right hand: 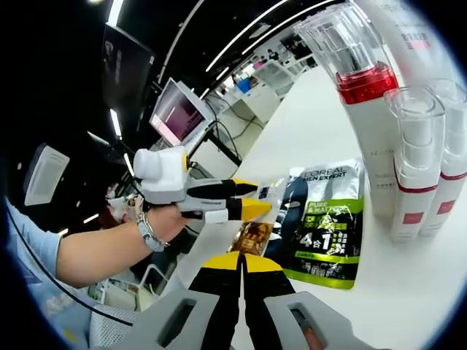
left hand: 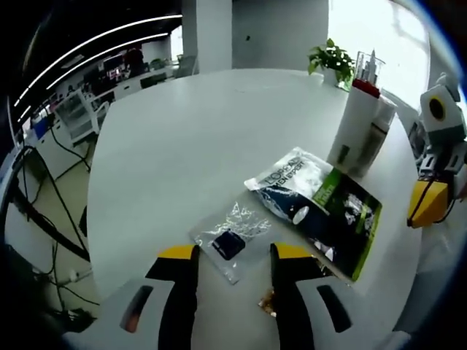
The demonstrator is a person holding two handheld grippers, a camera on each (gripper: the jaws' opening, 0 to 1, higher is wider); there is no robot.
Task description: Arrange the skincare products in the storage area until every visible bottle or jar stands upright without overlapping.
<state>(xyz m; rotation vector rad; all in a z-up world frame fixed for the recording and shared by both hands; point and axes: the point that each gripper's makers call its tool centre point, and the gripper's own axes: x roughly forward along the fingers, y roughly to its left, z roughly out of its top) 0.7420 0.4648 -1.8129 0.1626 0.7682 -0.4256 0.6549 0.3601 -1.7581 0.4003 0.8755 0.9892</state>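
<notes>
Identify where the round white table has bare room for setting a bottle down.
Bare: the round white table left of the flat green-and-black sachet pack, toward the potted plant. Crowded: around the pack, clear plastic wrapper and tall white red-banded bottles.

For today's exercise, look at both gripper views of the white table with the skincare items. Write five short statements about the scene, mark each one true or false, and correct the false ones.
1. The tall bottle with the red band stands upright. True.
2. The green and black L'Oreal pouch stands upright. False: it lies flat on the white table.
3. The left gripper has its jaws apart. True.
4. The right gripper is wide open. False: its jaws are together, holding nothing.
5. A small clear packet lies on the table just ahead of the left gripper. True.
</notes>
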